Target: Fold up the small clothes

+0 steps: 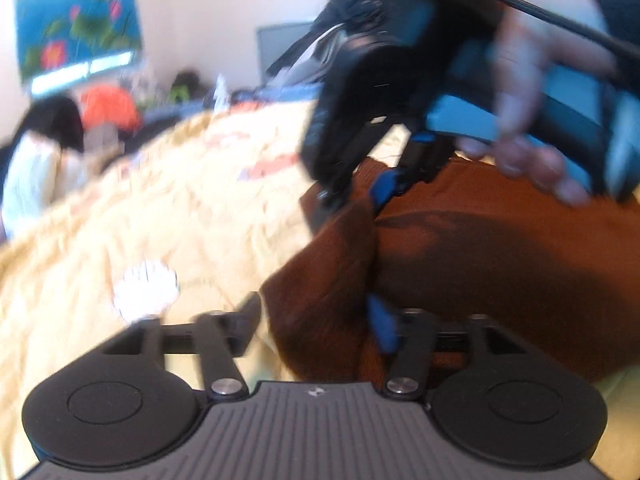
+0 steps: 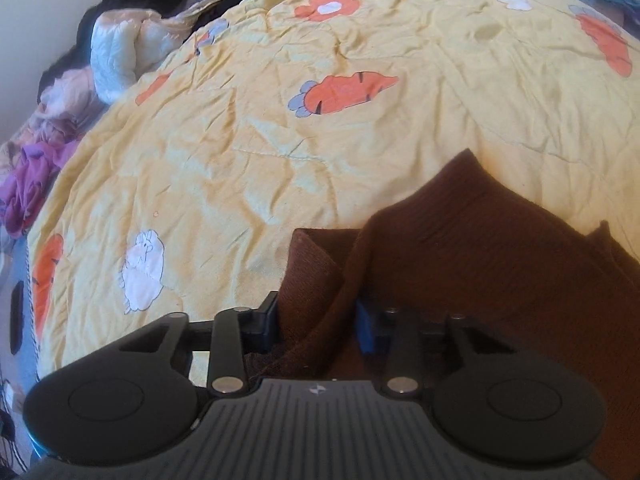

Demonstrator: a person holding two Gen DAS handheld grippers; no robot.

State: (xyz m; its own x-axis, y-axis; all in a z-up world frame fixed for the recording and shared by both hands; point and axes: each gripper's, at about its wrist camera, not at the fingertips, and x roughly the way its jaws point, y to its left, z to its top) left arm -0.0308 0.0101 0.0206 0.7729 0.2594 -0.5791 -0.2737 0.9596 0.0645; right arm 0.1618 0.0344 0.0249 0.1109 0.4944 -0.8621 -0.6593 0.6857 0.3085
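On the yellow quilt, brown garment bunches between right fingers.

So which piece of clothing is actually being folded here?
Look at the yellow quilt printed with carrots and flowers. Near its closer edge lies a dark brown knitted garment, the only plain, dark piece on the quilt, unlike the pale and purple clothes heaped beyond it.

A bed is covered by a crumpled yellow quilt printed with orange carrots, flowers and white rabbits. A brown knitted garment lies bunched on its near part (one corner raised in a fold). Along the far left edge lie a white padded jacket, dark clothes and purple cloth.
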